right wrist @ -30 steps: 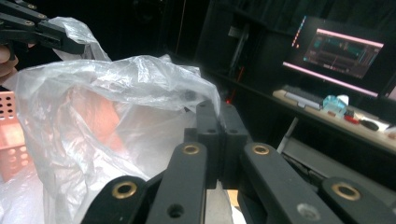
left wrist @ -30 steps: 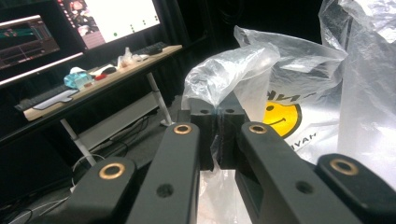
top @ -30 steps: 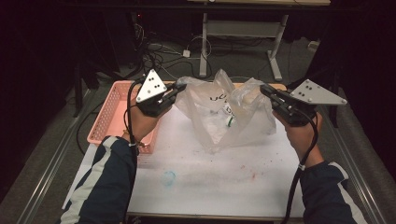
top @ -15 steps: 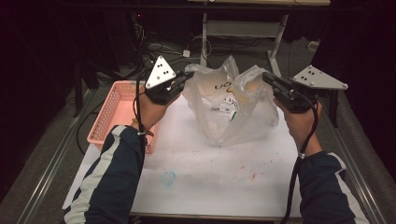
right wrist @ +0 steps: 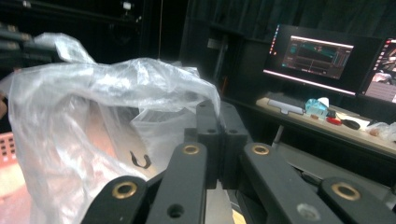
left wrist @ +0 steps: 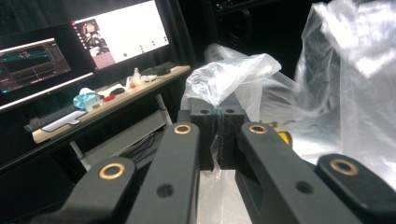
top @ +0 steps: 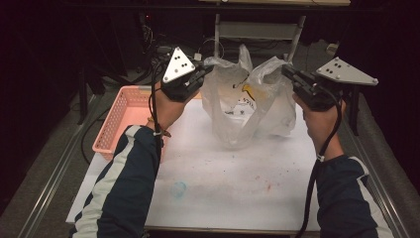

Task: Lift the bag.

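A person at a worktable holds a clear plastic carrier bag [top: 246, 106] aloft between 2 hand-held grippers, its bottom hanging just above or barely touching the white tabletop [top: 223, 183]; which of the 2 cannot be told from above. The left gripper [top: 204, 71] is clenched on the bag's left top edge; in the left gripper view its black jaws stand pressed together with a bunch of thin film [left wrist: 233, 74] pinched between them and puffing out past the tips. The right gripper [top: 287, 72] is likewise clamped on the opposite edge, and the right gripper view shows crumpled plastic [right wrist: 140, 79] gathered over its closed jaws.

With 1 grip on each side and the hands held apart, the bag's mouth appears to be stretched open at the top, likely so its contents can settle or something can be dropped in. A printed dark-and-yellow logo [top: 246, 91] faces the camera on the bag's front. Something small and pale seems to lie inside near the bottom, too blurred to identify.

A pink plastic basket [top: 119, 124] sits at the table's left edge, just beside the person's left sleeve [top: 124, 183], well clear of the bag. Beyond the table, monitors [right wrist: 322, 56] glow above a desk [right wrist: 327, 126] cluttered with small items.
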Tool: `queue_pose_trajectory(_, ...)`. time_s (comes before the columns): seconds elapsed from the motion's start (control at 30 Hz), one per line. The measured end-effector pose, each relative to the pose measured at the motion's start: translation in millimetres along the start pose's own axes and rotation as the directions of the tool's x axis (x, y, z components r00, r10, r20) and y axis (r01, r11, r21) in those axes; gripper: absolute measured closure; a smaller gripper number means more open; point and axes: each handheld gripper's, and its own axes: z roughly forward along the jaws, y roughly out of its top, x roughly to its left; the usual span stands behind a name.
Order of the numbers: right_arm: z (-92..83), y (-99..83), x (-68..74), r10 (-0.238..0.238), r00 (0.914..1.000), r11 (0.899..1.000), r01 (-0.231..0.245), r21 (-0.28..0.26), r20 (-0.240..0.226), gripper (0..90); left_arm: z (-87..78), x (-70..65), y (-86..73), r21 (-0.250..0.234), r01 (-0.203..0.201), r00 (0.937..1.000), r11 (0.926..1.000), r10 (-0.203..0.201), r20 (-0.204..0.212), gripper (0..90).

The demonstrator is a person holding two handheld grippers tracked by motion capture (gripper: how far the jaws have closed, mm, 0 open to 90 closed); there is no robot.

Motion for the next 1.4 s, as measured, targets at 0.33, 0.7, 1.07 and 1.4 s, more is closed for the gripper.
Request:
queue_pose_trajectory(0.33,16.3,-14.2,-7.8,0.003,0.9986,0.999,-0.005,0.05,0.053,90.0,20.4,1.1,-13.7,0.016,0.029,0.9994,0.9995,-0.029,-0.021,86.0)
queue_pose_trajectory(0.7,42.2,-32.3,-30.7,-0.089,0.9793,0.986,0.06,0.159,0.182,90.0,52.3,4.4,-26.4,0.043,0.003,0.9956,0.9991,0.001,-0.094,83.6)
queue_pose_trajectory(1.07,54.3,-46.4,-66.4,-0.093,0.9532,0.972,0.024,0.235,0.288,90.0,66.8,29.1,-35.5,0.083,0.031,0.9871,0.9961,-0.017,-0.159,84.7)
queue_pose_trajectory(1.4,59.6,-27.5,-71.4,-0.11,0.9484,0.974,0.043,0.222,0.298,90.0,63.2,40.0,-17.6,0.065,0.014,0.9781,0.9978,0.0,-0.208,85.6)
